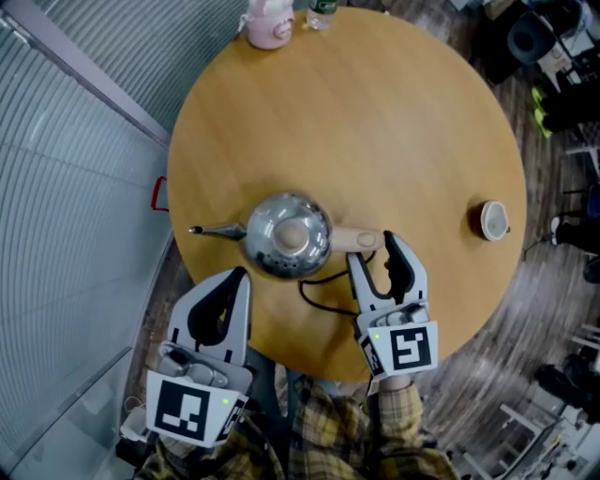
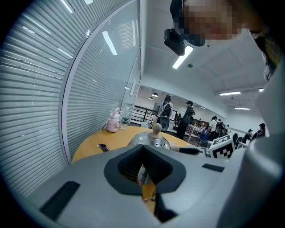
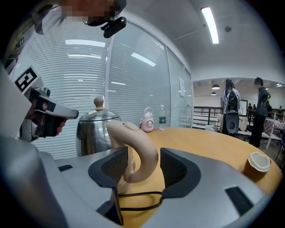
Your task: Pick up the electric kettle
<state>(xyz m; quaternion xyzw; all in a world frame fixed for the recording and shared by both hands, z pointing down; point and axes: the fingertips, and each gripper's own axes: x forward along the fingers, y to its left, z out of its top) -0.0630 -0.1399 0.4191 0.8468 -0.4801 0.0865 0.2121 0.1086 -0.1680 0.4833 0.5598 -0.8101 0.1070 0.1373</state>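
Bright ceiling strips — fisheye-warped edges.

Table [image 1: 394, 122] centre wide open; kettle [image 1: 286, 236] w/ cord [image 3: 139, 193] crowds near edge, cup [image 1: 493, 220] at right (pink bottle [image 1: 269, 26] on far rim), blinds [image 1: 66, 187] close on left.

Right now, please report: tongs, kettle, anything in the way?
Left tongs shut, empty, short of kettle. Right tongs open around handle, not gripping. Kettle upright on table. Black cord loops near handle.

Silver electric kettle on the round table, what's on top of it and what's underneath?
A round beige knob tops the shiny silver kettle. A black cord trails from its near side; any base underneath is hidden by its body.
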